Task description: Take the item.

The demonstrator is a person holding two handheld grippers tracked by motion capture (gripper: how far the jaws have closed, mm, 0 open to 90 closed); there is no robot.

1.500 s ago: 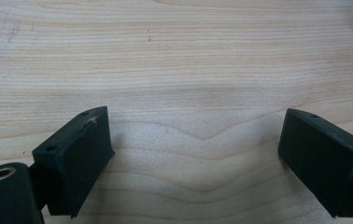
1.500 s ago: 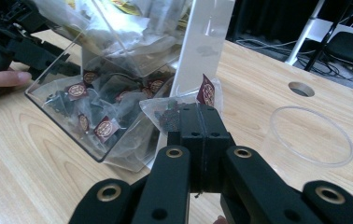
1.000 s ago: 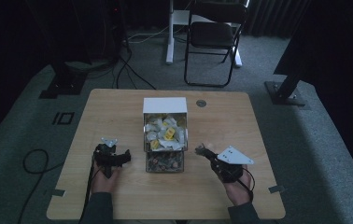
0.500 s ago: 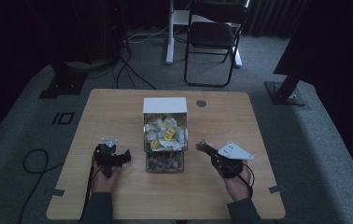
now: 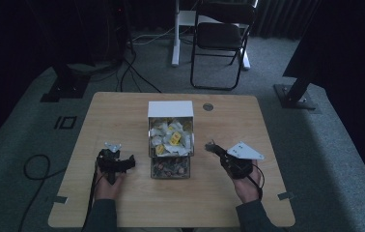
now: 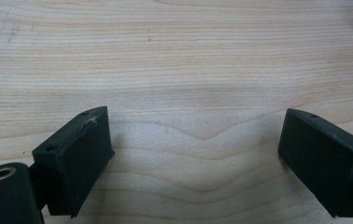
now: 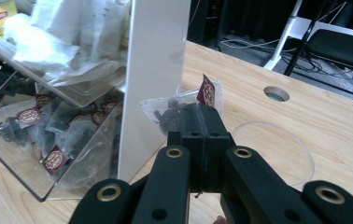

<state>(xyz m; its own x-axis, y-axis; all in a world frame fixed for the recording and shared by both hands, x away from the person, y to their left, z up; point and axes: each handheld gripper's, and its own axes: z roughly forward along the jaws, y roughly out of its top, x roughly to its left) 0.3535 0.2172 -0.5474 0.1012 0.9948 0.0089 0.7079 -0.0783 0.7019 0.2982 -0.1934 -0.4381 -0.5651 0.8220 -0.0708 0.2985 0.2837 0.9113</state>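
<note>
A wooden desk (image 5: 122,111) holds a clear two-level tea bag box (image 5: 170,140) in its middle, a bit nearer the front edge than the back. The top level has white and yellow tea packets (image 5: 171,137). The bottom drawer (image 5: 170,167) sticks out toward the person and holds dark tea bags with red tags. A small round hole (image 5: 208,107) sits near the back edge of the desk. The left gripper (image 5: 121,164) rests on the desk left of the box, with its jaws wide apart and nothing between them. The right gripper (image 5: 211,147) is just right of the box, and its jaws are pressed together on a clear tea bag (image 7: 174,109) with a red tag. I think the step in hand is taking one tea bag out of the box. The next move likely needs the right hand to carry the bag away from the box wall and set it down on a bare part of the desk. The right gripper view shows the tea bag up close, plus a clear round disc (image 7: 277,149) lying on the desk, which I cannot make out in the high view. The left gripper view shows bare wood between its jaws.
</note>
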